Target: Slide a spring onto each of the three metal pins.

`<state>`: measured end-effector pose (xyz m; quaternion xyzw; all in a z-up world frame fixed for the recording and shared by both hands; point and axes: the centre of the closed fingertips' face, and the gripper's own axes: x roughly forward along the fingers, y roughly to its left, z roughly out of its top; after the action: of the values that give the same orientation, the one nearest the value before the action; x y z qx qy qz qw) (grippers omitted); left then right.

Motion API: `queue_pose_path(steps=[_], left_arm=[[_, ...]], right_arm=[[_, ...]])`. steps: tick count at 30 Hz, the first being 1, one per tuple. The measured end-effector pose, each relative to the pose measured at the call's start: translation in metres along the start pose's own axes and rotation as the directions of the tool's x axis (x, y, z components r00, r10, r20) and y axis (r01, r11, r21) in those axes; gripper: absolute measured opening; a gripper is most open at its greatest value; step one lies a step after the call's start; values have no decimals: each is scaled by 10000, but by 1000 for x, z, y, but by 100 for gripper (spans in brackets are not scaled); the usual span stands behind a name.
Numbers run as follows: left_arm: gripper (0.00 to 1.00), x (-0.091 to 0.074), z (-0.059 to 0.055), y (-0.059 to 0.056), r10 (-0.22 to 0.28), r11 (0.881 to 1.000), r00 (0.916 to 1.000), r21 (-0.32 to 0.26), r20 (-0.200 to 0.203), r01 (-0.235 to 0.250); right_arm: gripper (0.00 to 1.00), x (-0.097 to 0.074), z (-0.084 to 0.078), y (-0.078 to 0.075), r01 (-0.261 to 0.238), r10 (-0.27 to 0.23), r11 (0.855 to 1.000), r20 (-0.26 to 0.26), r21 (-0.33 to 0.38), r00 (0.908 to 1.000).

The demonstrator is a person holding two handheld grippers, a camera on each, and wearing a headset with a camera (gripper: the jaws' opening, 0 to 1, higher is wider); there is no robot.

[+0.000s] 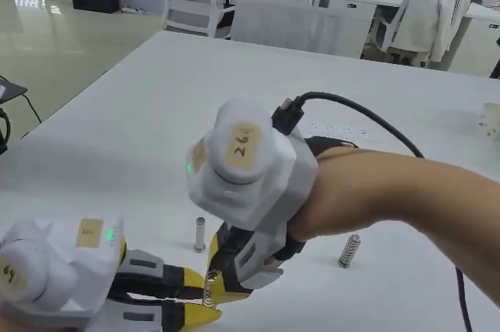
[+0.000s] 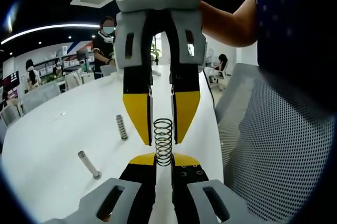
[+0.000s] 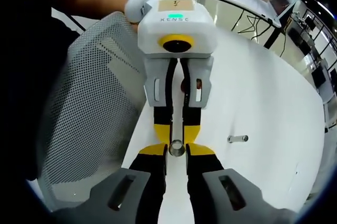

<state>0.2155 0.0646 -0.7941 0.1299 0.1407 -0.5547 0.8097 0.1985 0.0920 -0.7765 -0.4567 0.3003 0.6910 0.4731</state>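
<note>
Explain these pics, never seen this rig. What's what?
No robot here: a person holds a two-jaw tool in each hand and wears a head camera. The head view looks down at the white table. The other two come from fisheye cameras on the tools: own jaws at the bottom, the other tool opposite. The left tool and right tool meet tip to tip, both closed on one spring. On the table stand a bare pin and a second spring, upright; whether a pin is inside it I cannot tell.
</note>
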Motion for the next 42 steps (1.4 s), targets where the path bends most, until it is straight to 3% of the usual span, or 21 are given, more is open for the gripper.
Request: queue_pose_path(steps=[27,38,42], left_arm=[[2,1,2,-3,-141,9994,9998,-323,-128,137],[4,0,10,-2,173,9993,9998,-324,106,-170],[8,-1,5,2,273,9986,9996,-456,115,-268]], right_arm=[[9,8,-6,-2,-125,125,9999,-445,-6,9989],[9,6,-7,-7,10,-5,9999,-372,119,9993],[9,5,-7,-9,48,-43,9999,-370,144,9993]])
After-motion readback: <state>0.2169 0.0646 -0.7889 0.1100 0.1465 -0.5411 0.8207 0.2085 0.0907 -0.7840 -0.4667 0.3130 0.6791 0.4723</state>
